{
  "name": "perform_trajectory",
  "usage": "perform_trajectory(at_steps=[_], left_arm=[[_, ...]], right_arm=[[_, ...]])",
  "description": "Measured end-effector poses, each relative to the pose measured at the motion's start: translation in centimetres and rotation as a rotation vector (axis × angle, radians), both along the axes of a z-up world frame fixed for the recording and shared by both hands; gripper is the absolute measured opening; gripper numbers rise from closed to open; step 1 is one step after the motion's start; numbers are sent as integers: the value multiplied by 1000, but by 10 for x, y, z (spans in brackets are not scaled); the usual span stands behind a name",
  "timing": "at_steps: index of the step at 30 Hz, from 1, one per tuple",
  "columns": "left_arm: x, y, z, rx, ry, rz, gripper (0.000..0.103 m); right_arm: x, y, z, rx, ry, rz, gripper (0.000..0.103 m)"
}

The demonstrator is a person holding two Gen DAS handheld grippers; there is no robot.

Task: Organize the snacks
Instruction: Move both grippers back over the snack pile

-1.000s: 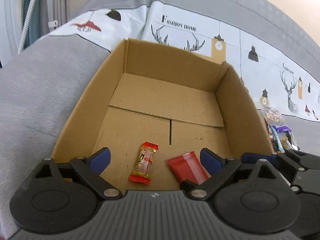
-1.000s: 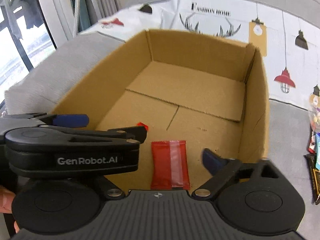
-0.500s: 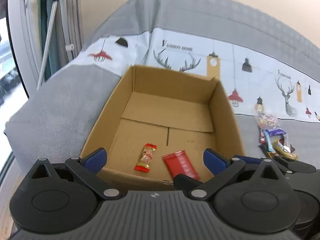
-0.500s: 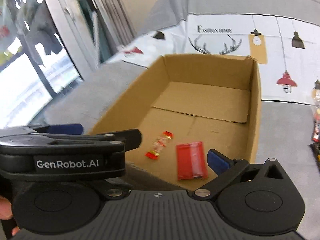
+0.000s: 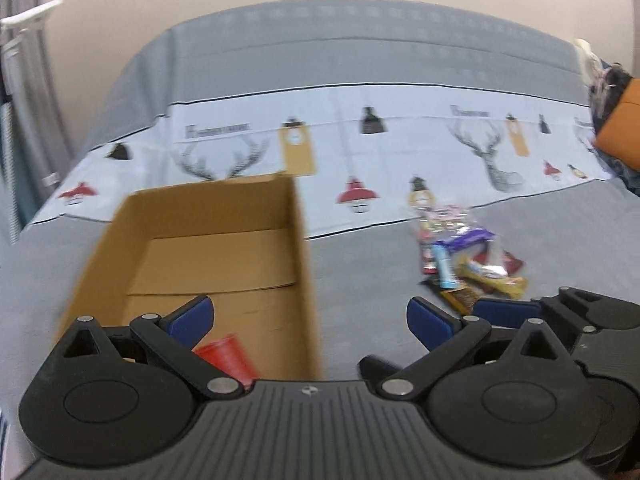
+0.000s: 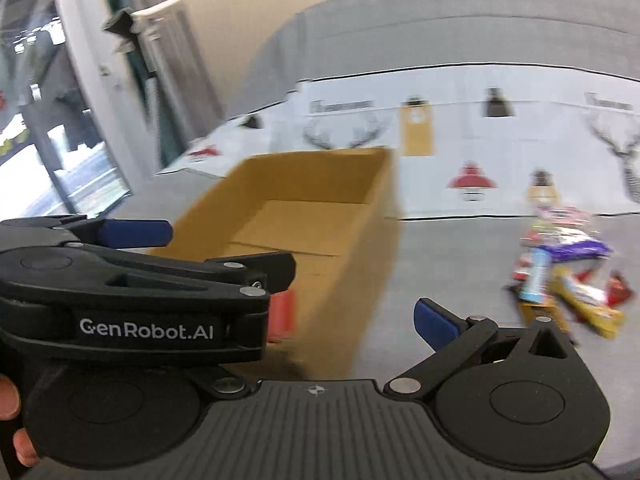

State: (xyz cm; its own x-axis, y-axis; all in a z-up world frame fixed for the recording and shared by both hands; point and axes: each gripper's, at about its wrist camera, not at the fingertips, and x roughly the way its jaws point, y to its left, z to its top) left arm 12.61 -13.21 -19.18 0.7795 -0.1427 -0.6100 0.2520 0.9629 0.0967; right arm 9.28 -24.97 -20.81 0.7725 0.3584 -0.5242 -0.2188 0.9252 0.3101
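Note:
An open cardboard box [image 5: 298, 264] [image 6: 376, 216] stands on the grey cover at the left. A red snack packet [image 5: 224, 356] [image 6: 282, 314] lies in its near end, partly hidden by my fingers. A pile of loose snacks [image 5: 464, 256] [image 6: 568, 276] lies on the cover to the right of the box. My left gripper [image 5: 310, 320] is open and empty, held above the box's right wall. My right gripper [image 6: 352, 320] is open and empty beside it; its left finger is hidden behind the left gripper's body [image 6: 132, 280].
A printed white cloth with deer and lamps [image 5: 400, 148] runs across the back. A window and curtain [image 6: 60, 100] are at the left. An orange object [image 5: 620, 132] sits at the far right edge.
Both grippers have pulled back from the box and swung right, so the snack pile is now in fuller view. The red-and-gold candy in the box is out of sight.

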Motion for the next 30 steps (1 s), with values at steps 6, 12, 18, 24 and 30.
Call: perform_trajectory(at_steps=[6, 12, 18, 24, 30], left_arm=[[20, -61, -30, -40, 56, -101, 103], [54, -116, -72, -76, 107, -183, 102], [110, -157, -121, -125, 218, -223, 96], [163, -175, -170, -133, 395, -186, 80], [165, -161, -179, -183, 404, -213, 50]], right_arm=[[-5, -71, -29, -52, 19, -148, 95], [4, -144, -66, -171, 27, -261, 93], [40, -202, -104, -119, 94, -264, 52], [77, -213, -125, -95, 143, -243, 39], [99, -200, -149, -135, 204, -156, 32]])
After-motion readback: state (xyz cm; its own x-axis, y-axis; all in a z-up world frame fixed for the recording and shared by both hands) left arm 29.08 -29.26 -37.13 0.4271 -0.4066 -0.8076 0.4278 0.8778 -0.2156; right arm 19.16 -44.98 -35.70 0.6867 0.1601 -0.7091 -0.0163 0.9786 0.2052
